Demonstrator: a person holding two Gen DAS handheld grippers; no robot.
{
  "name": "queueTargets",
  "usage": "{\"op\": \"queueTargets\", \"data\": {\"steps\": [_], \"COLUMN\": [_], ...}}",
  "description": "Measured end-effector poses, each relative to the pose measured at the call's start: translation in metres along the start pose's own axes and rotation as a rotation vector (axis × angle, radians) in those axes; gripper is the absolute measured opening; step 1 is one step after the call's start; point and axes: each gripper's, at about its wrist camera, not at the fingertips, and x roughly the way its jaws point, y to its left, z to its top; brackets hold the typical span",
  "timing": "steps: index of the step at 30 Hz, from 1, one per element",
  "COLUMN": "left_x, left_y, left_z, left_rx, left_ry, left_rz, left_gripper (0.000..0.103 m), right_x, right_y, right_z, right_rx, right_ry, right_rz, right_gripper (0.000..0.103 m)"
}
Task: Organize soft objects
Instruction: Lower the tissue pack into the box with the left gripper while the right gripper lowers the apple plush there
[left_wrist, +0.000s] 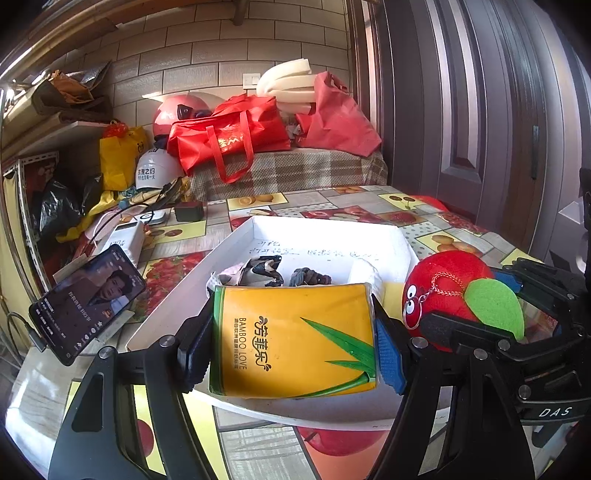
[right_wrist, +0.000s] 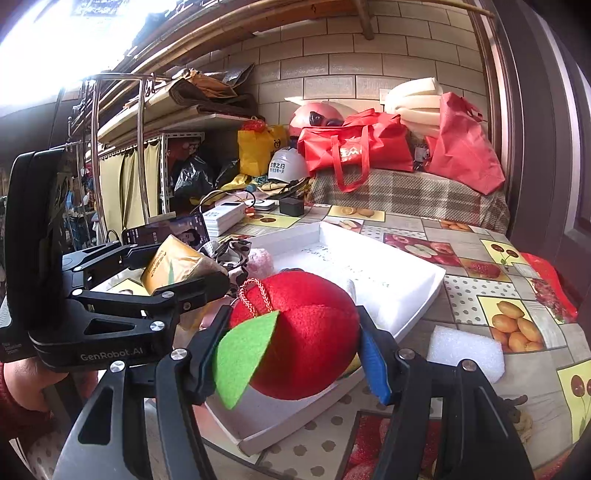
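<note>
The left claw (left_wrist: 291, 343) is clenched on a tissue pack (left_wrist: 295, 339), its pads pressing both short ends. The pack is soft yellow plastic printed with green bamboo leaves and "BAMBOO LOVE", and it hangs over the near edge of the white tray (left_wrist: 402, 240). Just beside it, the right claw (right_wrist: 291, 350) is clamped on a plush apple (right_wrist: 306, 332): round red felt with a green felt leaf, a looped red cord and cartoon eyes on the side facing the left camera. The apple hangs over the tray's near corner. Farther in, the tray holds a crumpled black-and-white cloth (left_wrist: 258, 269) and a dark knotted bundle (left_wrist: 308, 277). A white foam block (right_wrist: 465, 350) lies on the fruit-print bench (right_wrist: 480, 251) beside the tray. A phone (left_wrist: 86, 302) leans at the bench's left. Beyond, red bags (left_wrist: 229, 136) sit on a plaid bed (left_wrist: 295, 173).
</note>
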Motion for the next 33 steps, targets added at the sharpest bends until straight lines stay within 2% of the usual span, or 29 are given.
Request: {"op": "queueTargets", "data": {"steps": [4, 10, 16, 20, 27, 33], "left_x": [0.015, 0.029, 0.044, 0.056, 0.079, 0.089], "left_y": [0.007, 0.013, 0.018, 0.027, 0.043, 0.045], "left_z": [0.002, 0.005, 0.010, 0.014, 0.024, 0.028], "left_rx": [-0.016, 0.007, 0.053, 0.041, -0.008, -0.034], "left_ry": [0.050, 0.071, 0.082, 0.100, 0.125, 0.121], "left_rz": [-0.007, 0.025, 0.062, 0.081, 0.125, 0.153], "left_gripper": [0.074, 0.074, 0.074, 0.075, 0.076, 0.076], "right_x": [0.011, 0.037, 0.062, 0.079, 0.099, 0.098], "right_y": [0.004, -0.001, -0.009, -0.021, -0.043, -0.043], "right_z": [0.002, 0.003, 0.008, 0.012, 0.023, 0.033], "right_rx": [-0.018, 0.002, 0.002, 0.022, 0.095, 0.116], "right_ry": [0.042, 0.158, 0.215, 0.242, 0.220, 0.128], "right_rz": [0.011, 0.048, 0.026, -0.010, -0.080, -0.105], "right_gripper": [0.064, 0.064, 0.064, 0.064, 0.064, 0.064]}}
